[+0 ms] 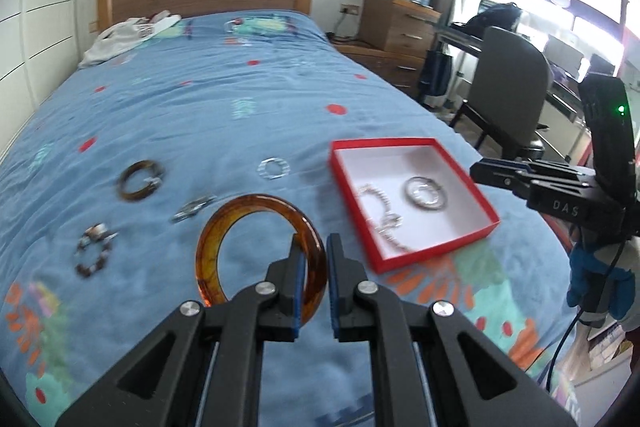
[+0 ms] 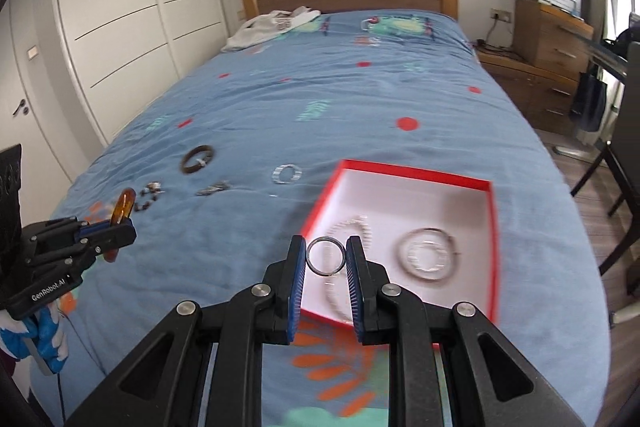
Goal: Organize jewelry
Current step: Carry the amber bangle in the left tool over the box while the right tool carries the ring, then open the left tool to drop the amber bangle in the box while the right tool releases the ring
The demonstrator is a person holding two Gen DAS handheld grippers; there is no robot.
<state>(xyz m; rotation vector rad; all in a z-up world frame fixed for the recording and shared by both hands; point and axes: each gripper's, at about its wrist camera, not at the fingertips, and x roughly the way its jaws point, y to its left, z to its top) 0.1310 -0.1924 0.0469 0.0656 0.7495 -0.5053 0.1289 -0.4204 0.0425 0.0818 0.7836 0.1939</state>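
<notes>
Both grippers carry jewelry toward the red box (image 2: pixel 493 227).
Right gripper (image 2: pixel 326 259), pinching a silver ring (image 2: pixel 325 255), hangs over the box's near-left corner; left gripper (image 1: pixel 315 259), pinching the amber bangle (image 1: pixel 240 215), is farther left.

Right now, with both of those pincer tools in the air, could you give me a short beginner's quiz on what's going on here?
1. What does the left gripper hold?
2. True or false: the right gripper is empty.
3. Which already lies in the red box? A) beaded bracelet B) silver hoop and chain C) nothing

Key:
1. The amber bangle, pinched by its rim.
2. False: a small metal ring sits between its pads.
3. B: the silver hoop and the chain. The beaded bracelet lies on the bedspread.
</notes>
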